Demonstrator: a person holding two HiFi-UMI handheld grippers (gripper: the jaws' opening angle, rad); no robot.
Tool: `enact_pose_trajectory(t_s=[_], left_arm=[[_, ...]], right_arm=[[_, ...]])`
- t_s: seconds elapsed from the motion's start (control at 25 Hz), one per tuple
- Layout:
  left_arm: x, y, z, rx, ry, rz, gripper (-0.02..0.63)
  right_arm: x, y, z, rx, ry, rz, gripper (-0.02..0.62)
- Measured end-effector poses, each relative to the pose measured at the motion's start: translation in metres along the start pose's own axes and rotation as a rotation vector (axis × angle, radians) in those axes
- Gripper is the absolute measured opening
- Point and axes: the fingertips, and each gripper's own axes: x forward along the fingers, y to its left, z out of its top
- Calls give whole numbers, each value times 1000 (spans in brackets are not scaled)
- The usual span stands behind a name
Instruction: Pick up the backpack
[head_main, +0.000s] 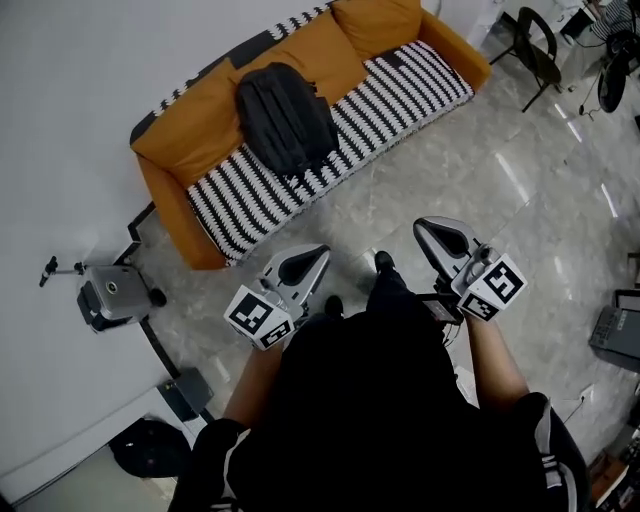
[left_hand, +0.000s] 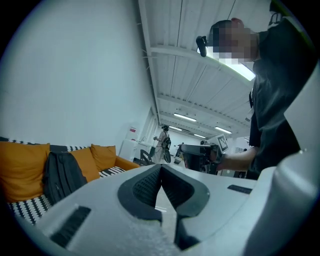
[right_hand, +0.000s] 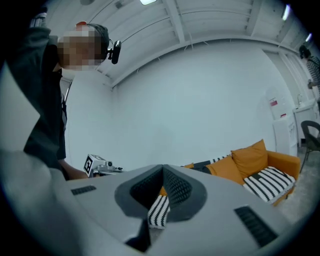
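Head view puts the backpack (head_main: 285, 118) on the orange sofa (head_main: 190, 135), well ahead of us. We judge this the approach, with left gripper (head_main: 312, 256) and right gripper (head_main: 432, 232) clenched empty. Next we must close in and open them.

We hold the left gripper (head_main: 312, 258) and right gripper (head_main: 430, 232) level before our torso, forearms extended, side by side and apart, each with jaws closed together, empty.
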Motion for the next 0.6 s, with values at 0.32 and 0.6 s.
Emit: enact_pose_trajectory(t_s=[0.32, 0.6], left_arm=[[68, 28, 26, 11, -5, 98, 21], [118, 42, 49, 14, -21, 194, 21]], right_arm=[[28, -79, 33, -18, -7, 137, 26], [39, -141, 55, -13, 6, 236, 26]])
